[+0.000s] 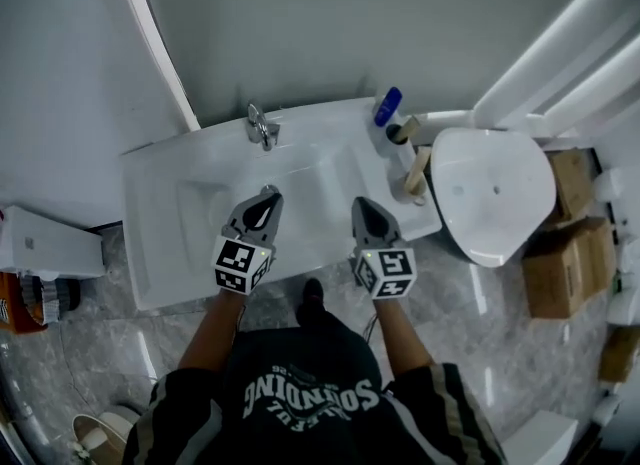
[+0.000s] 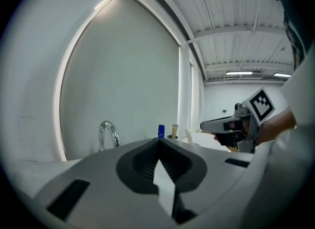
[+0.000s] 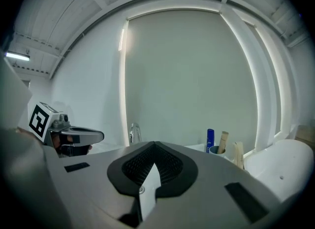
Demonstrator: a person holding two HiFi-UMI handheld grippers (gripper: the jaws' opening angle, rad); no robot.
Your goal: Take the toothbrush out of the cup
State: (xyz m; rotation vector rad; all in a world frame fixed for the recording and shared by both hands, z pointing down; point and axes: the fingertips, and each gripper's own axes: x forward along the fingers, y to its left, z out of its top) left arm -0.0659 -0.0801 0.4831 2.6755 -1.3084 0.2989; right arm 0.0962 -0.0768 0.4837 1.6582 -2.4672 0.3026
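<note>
**Approach to the cup, both grippers over the sink.** The left gripper and right gripper sit side by side above the basin. Each has its jaws pressed together with nothing between them. The cup stands at the sink's back right corner, right of the tap and near the toilet. A pale handle that we take to be the toothbrush rises from it, with a blue object just beside. The cup is well apart from both grippers.

**Doing the step well.** We judge the right gripper the nearer and better placed.
- Its jaws must part before it arrives.
- They should close on the handle above the cup's rim, not on the rim itself.
- The lift should follow the handle's own line, so the cup neither tips nor slides on the smooth ledge.
- The left gripper could steady the cup if it drags.

**Views compared.** The head view gives the layout from above, but foreshortens the handle to a stub. The right gripper view shows the handle side-on, upright and clear above the rim. It also shows a second pale stick further right, which the head view places nearer us along the sink's right edge. The left gripper view shows the group small and far, and alone shows the right gripper in profile, jaws together.
</note>
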